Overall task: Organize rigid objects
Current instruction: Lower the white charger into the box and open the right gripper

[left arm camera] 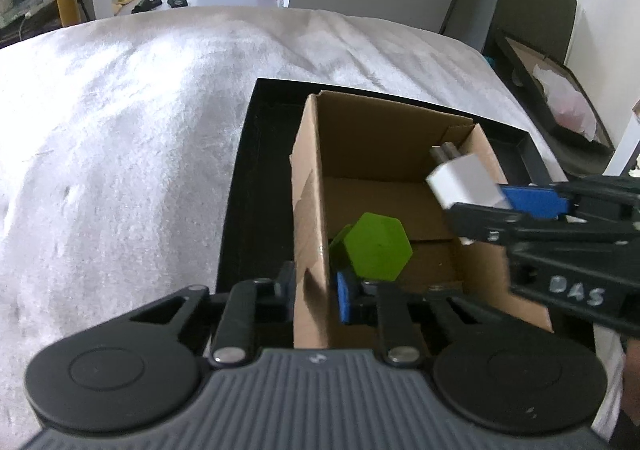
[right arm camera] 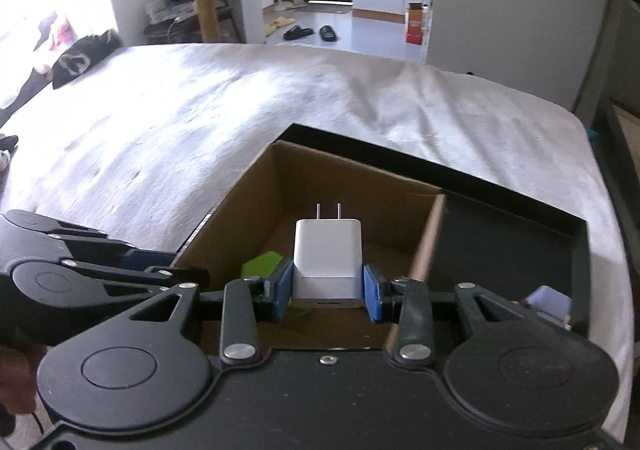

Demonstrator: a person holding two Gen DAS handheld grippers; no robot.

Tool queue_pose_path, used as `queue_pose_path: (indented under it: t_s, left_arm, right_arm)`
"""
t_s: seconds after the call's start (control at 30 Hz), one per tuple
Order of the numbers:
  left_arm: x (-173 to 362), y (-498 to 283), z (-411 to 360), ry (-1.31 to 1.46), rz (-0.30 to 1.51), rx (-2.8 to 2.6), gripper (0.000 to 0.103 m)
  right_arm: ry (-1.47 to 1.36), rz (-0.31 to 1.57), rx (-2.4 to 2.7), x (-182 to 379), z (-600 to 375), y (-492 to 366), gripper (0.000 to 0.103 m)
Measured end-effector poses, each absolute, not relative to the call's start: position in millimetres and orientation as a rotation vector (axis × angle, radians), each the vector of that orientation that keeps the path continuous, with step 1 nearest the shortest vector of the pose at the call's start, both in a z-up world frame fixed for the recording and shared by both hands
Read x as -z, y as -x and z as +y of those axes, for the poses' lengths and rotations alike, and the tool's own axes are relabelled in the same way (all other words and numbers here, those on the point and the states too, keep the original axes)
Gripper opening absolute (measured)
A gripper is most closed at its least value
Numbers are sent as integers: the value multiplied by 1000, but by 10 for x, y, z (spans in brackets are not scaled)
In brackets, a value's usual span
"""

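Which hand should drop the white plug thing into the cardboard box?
The right gripper. Its jaws are already shut on the white charger, held above the open cardboard box. The left gripper is clamped on the box wall, steadying it.

A cardboard box (left arm camera: 400, 186) stands inside a shallow tray (left arm camera: 256, 178) on a cloth-covered table (left arm camera: 120, 110), with a hexagonal block (left arm camera: 378, 246) lying in the box near its left wall and a charger plug (right arm camera: 328, 258) held above the box's open top, prongs pointing away.
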State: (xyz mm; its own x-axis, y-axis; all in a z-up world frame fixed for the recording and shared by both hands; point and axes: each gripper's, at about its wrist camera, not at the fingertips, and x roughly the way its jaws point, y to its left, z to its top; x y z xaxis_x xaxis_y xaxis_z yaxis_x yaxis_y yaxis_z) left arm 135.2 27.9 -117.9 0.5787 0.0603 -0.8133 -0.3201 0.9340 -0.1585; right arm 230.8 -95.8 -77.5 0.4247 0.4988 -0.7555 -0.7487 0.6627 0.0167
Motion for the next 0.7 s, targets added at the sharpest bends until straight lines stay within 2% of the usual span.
queue_pose_path:
  t_s: [0.23,0.7]
  left_arm:
    - [1252,-1344,347,348,911,-220,13]
    - [1273,-1317,394,398,896,-220,14]
  right_arm:
    - [352,828,-816,890,-761,-2300,36]
    - [282,886,-850,1009,-551,-2400,37]
